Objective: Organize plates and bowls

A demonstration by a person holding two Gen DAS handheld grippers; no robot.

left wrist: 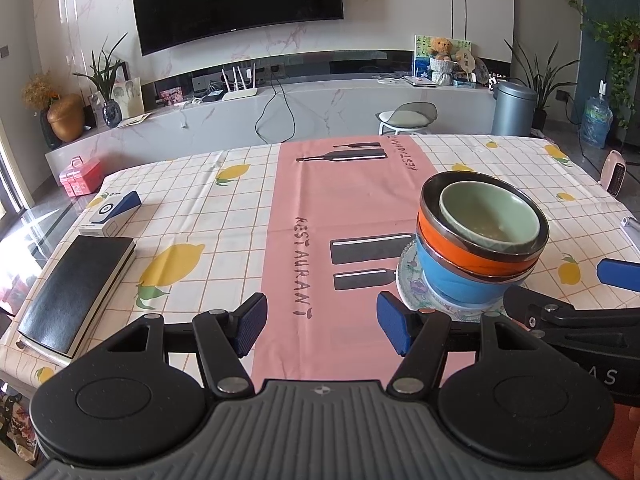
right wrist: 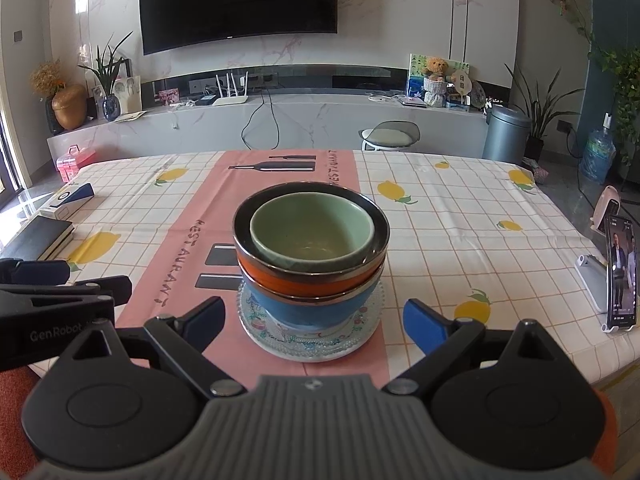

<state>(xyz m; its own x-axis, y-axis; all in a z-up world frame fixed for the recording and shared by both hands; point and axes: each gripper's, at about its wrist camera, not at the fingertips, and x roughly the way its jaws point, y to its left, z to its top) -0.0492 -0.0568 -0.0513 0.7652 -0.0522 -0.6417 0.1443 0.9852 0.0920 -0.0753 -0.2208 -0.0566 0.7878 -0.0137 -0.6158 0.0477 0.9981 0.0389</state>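
A stack stands on the pink table runner: a green bowl [right wrist: 312, 232] nests in an orange bowl [right wrist: 308, 282], which sits in a blue bowl [right wrist: 312, 308] on a patterned glass plate [right wrist: 312, 344]. The same green bowl [left wrist: 490, 220], orange bowl [left wrist: 472, 258], blue bowl [left wrist: 460, 284] and plate [left wrist: 412, 284] appear at the right of the left wrist view. My right gripper [right wrist: 316, 320] is open just in front of the stack, fingers wide on either side of the plate. My left gripper [left wrist: 322, 326] is open and holds nothing, to the left of the stack.
A black book [left wrist: 76, 292] and a white-and-blue box [left wrist: 112, 214] lie at the table's left edge. A phone on a stand [right wrist: 620, 276] is at the right edge. A stool [right wrist: 390, 136] and a TV console stand beyond the far edge.
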